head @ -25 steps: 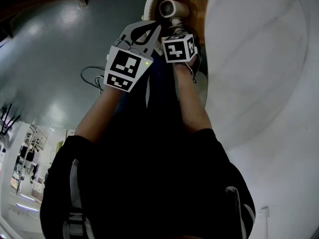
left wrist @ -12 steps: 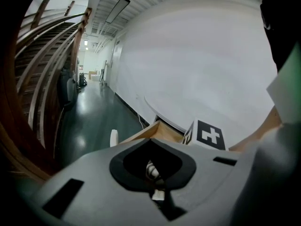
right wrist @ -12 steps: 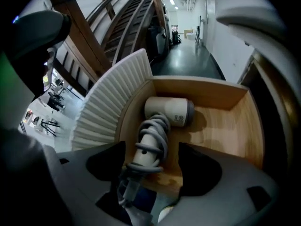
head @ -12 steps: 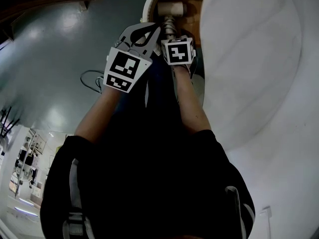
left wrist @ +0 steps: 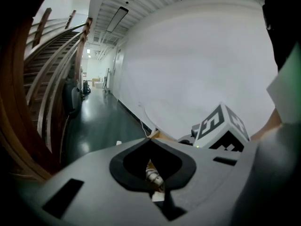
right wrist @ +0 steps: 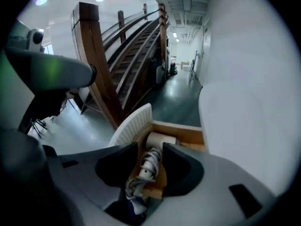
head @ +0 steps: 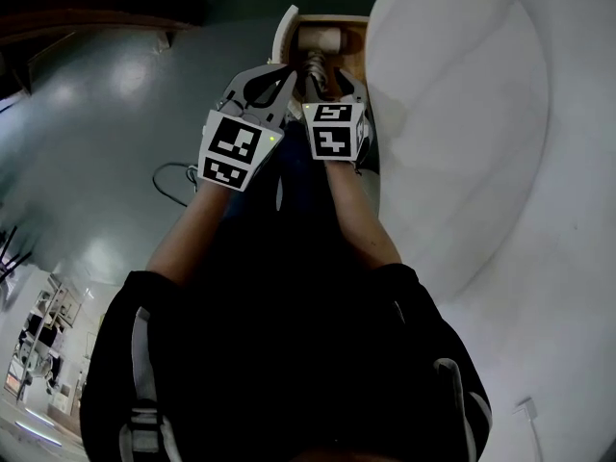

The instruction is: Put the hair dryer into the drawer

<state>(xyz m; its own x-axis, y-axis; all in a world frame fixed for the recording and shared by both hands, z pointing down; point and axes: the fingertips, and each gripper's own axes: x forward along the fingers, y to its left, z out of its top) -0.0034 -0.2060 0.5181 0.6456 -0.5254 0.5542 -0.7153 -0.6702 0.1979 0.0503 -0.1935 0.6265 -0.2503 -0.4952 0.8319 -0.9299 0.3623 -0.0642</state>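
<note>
The cream hair dryer lies inside the open wooden drawer, its cord wound round the handle. In the right gripper view the hair dryer shows below and between the jaws, resting in the drawer behind the ribbed white front. My right gripper hangs above the drawer. Its jaws are closing, a gap remains, and the pads touch nothing. My left gripper is beside it on the left with its tips together and nothing held. In the left gripper view the left gripper frames a bit of the wound cord.
A large round white table stands right over the drawer on the right. The grey-green floor spreads to the left with a loose cable on it. A wooden staircase rises beyond the drawer.
The right gripper lowered the hair dryer into the drawer, let it go and lifted away. Both grippers now sit higher above the drawer.
</note>
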